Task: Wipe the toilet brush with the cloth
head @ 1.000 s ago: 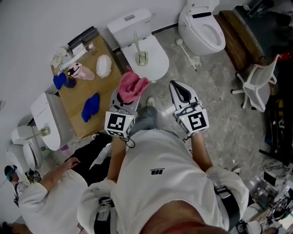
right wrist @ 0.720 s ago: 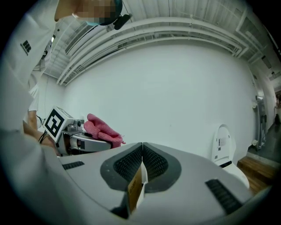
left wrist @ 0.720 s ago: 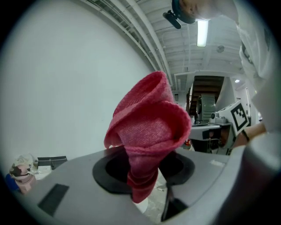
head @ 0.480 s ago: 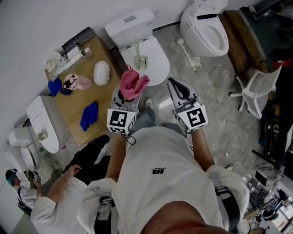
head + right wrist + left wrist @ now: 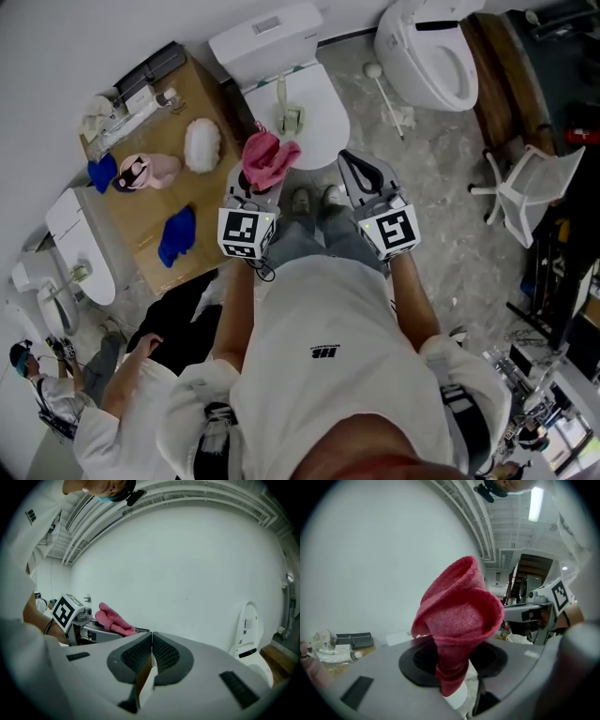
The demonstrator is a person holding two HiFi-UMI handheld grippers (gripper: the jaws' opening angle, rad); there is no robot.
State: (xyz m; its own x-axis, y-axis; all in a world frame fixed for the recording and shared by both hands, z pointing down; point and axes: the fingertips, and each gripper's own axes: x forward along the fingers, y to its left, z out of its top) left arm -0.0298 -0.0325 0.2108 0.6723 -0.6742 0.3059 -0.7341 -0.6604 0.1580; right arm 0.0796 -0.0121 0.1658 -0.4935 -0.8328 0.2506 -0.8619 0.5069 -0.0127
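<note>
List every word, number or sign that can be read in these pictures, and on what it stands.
Nothing can be read for sure.
White shirt: small dark logo, too small to read.
Toilet tank: a label, too small to read.
Far toilet's raised lid: a sticker, blurred.
Left cube and right cube: black square patterns, no letters.

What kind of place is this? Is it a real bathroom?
Probably a test or demonstration room, not a real bathroom. Three toilets, one ahead, one at the right and one at the left, share one open floor with a cardboard table and an office chair.
</note>
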